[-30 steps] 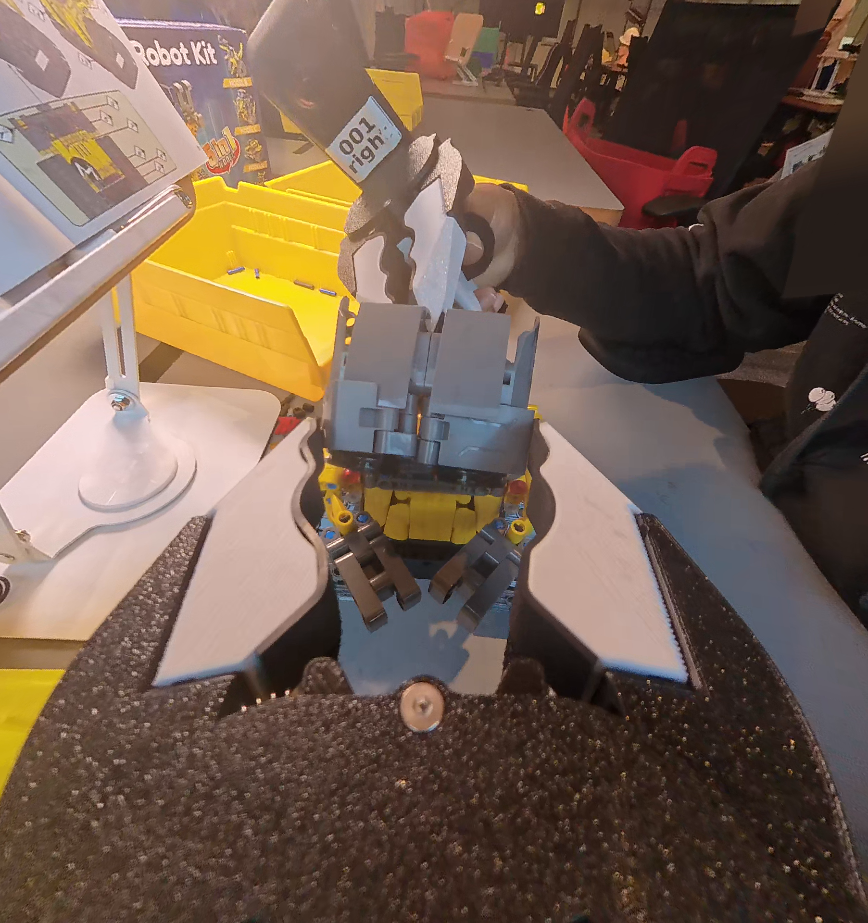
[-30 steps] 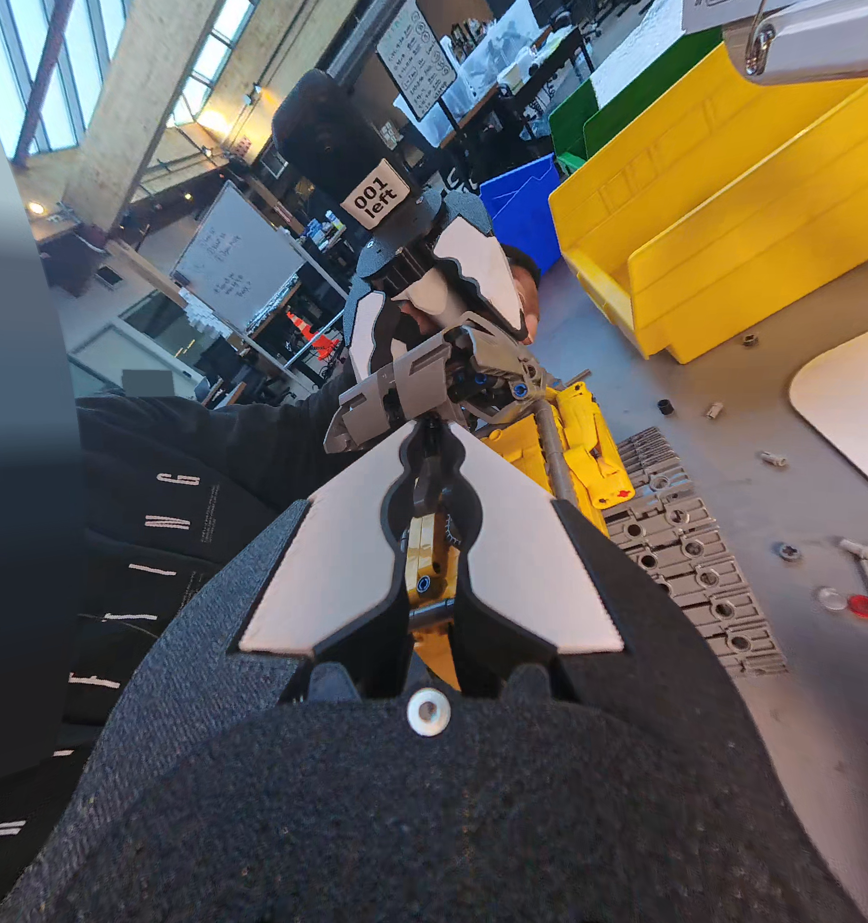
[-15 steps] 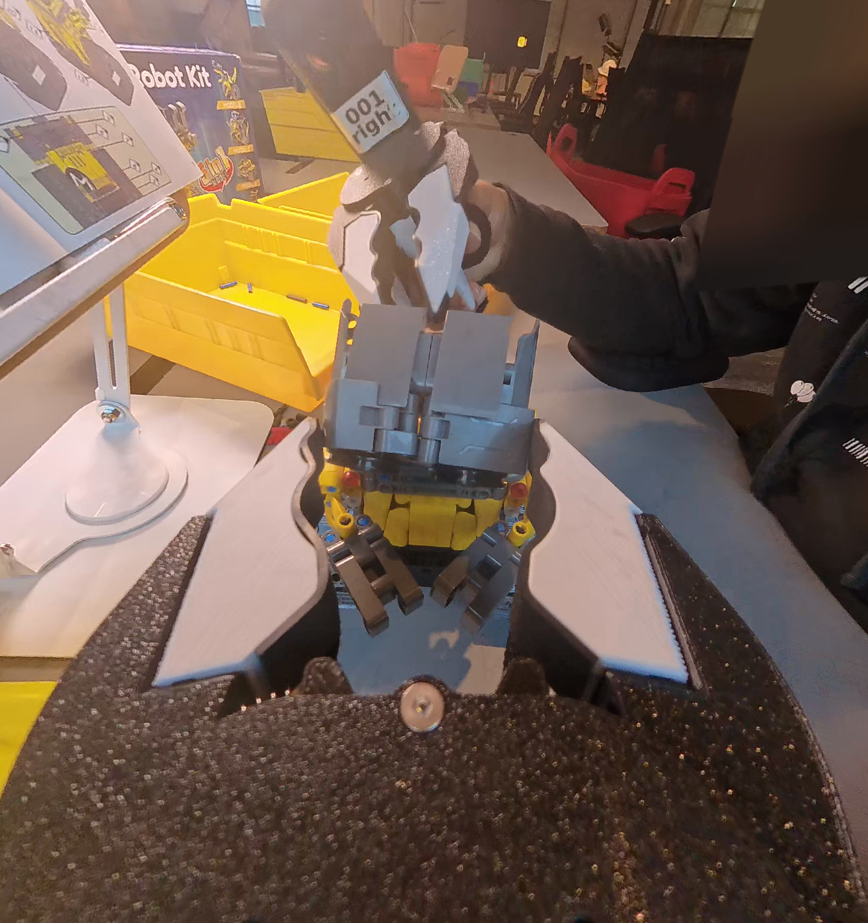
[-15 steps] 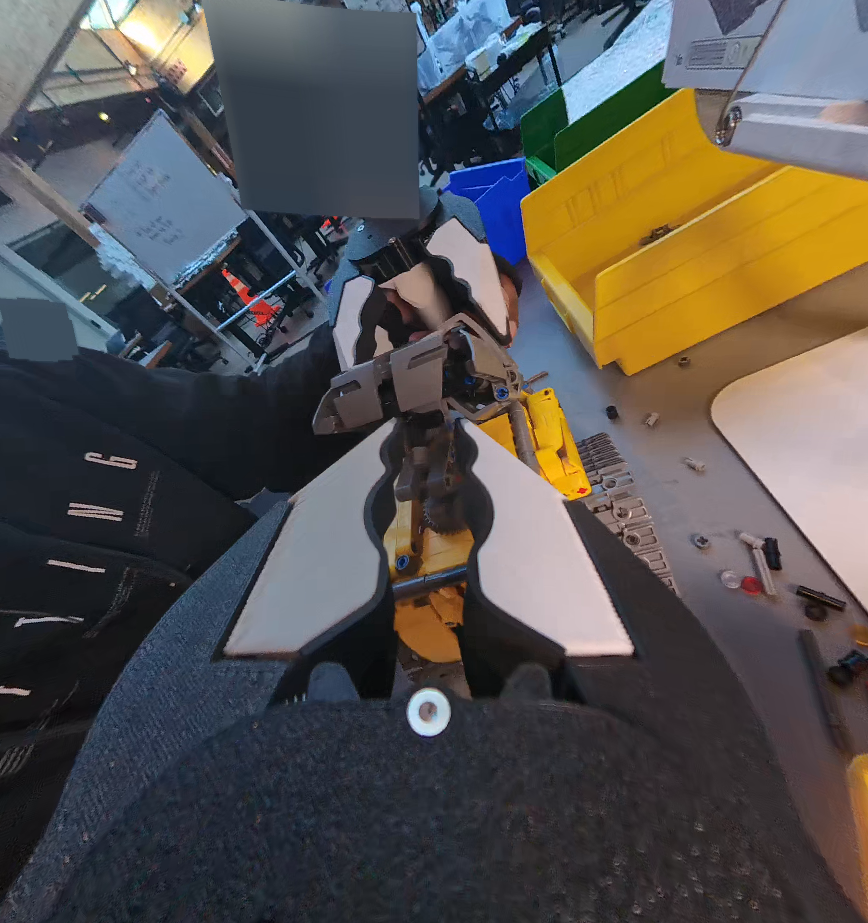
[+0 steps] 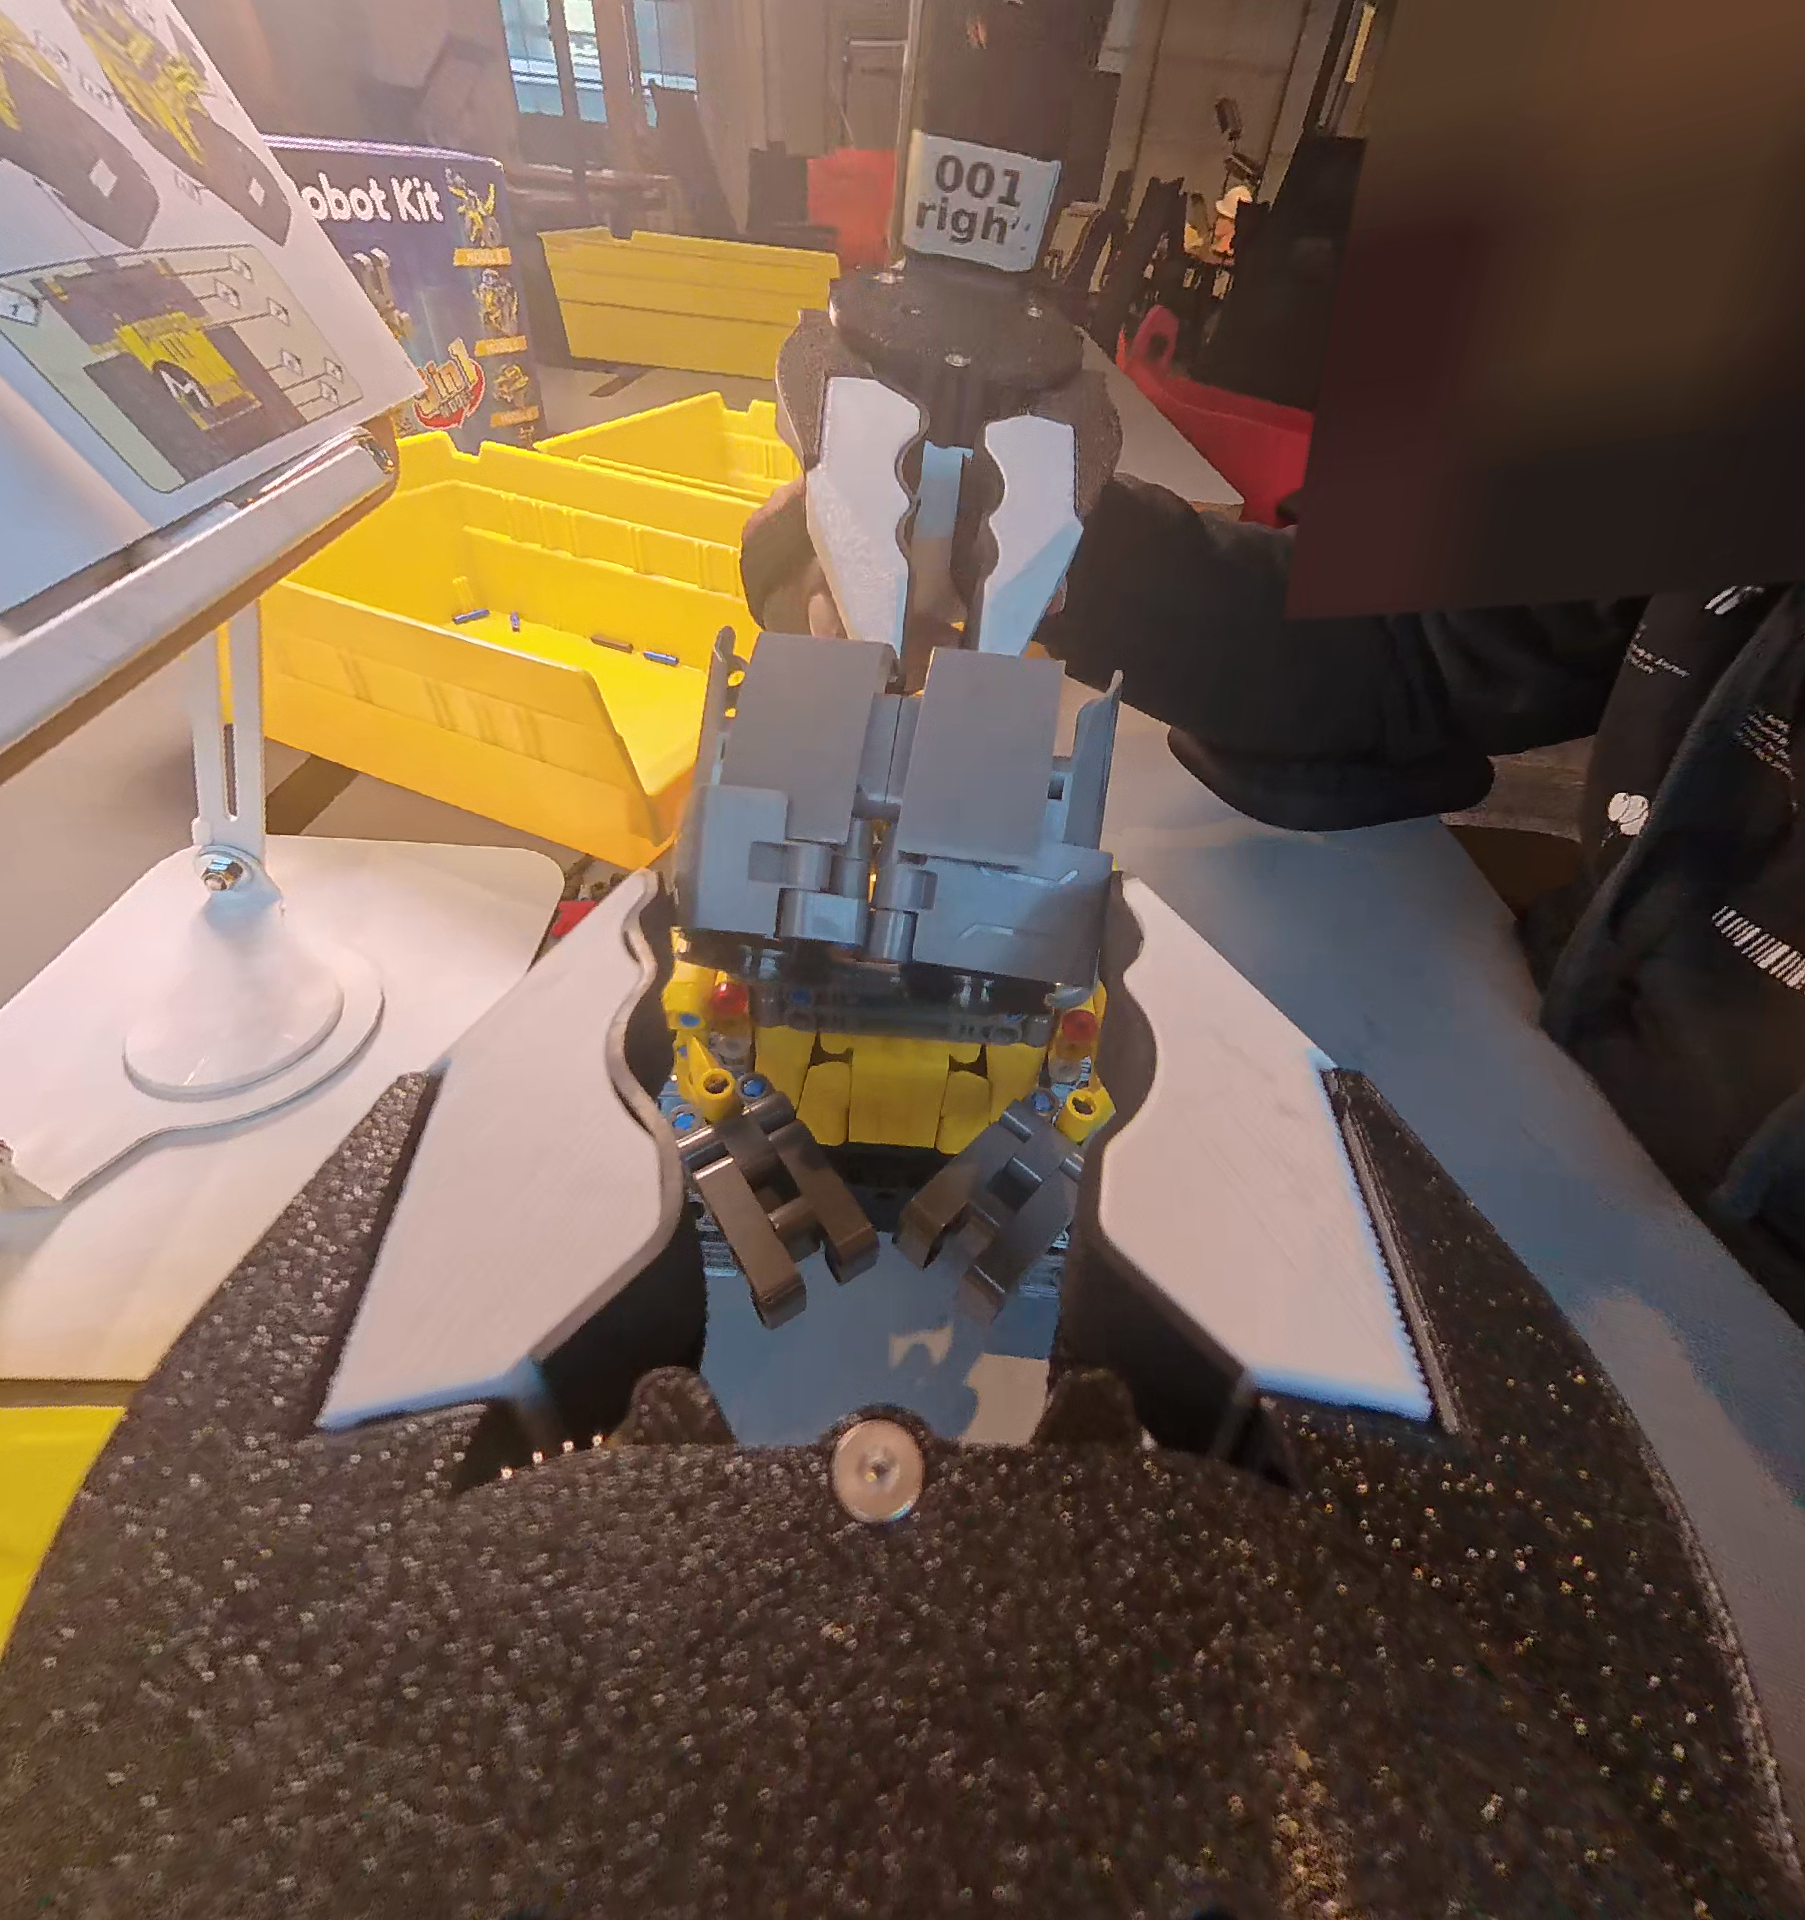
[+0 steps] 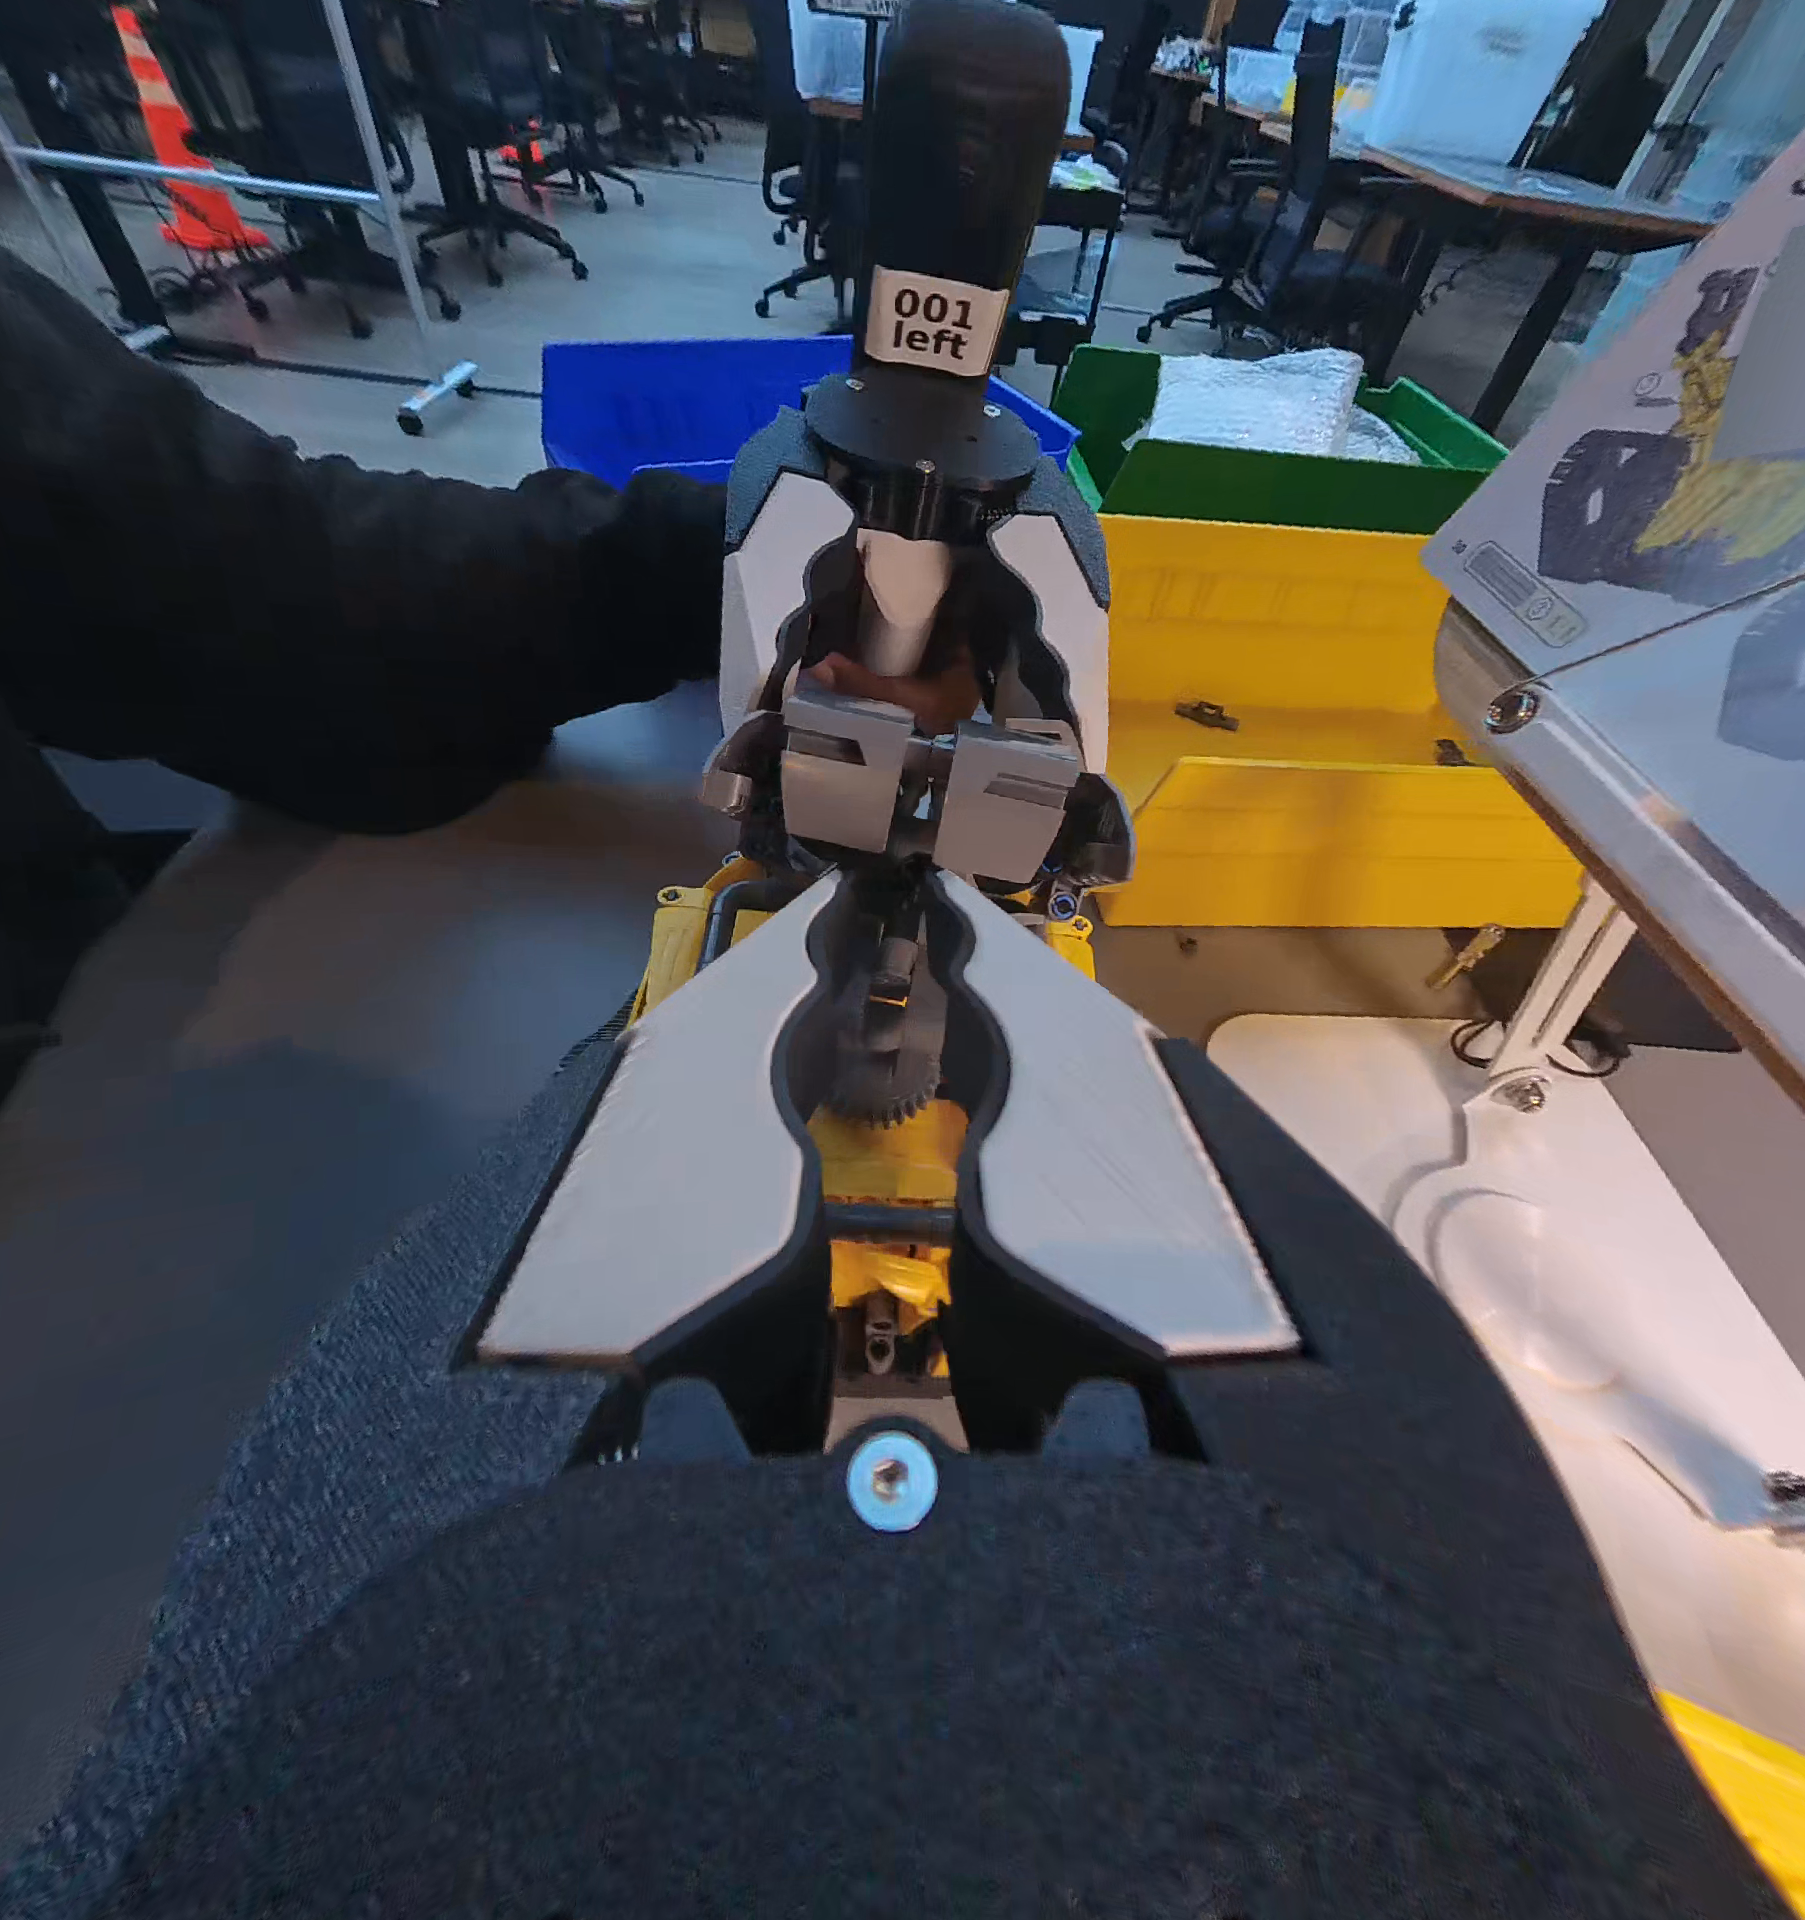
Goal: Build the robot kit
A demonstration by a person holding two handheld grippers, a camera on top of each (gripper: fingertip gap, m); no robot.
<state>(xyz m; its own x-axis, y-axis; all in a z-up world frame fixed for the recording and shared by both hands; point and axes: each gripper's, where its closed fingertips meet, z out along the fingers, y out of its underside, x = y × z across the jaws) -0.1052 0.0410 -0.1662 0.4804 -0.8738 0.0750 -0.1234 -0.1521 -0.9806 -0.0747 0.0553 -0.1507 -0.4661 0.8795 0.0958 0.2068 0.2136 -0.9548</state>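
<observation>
Swinging upright since earlier, my right tool [image 5: 927,634] pinches the grey-and-yellow brick-built model [image 5: 893,904]; my left tool [image 5: 893,1039] clamps its sides.

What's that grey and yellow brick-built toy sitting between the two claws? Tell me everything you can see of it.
The brick model looks like plastic building bricks: grey panels on top, a yellow body beneath, small red and blue pins, two dark grey linked arms hanging in front. It stands upright on the grey table. The left claw grips its sides; the right claw is closed on a dark part at its far side, near a black gear.
</observation>
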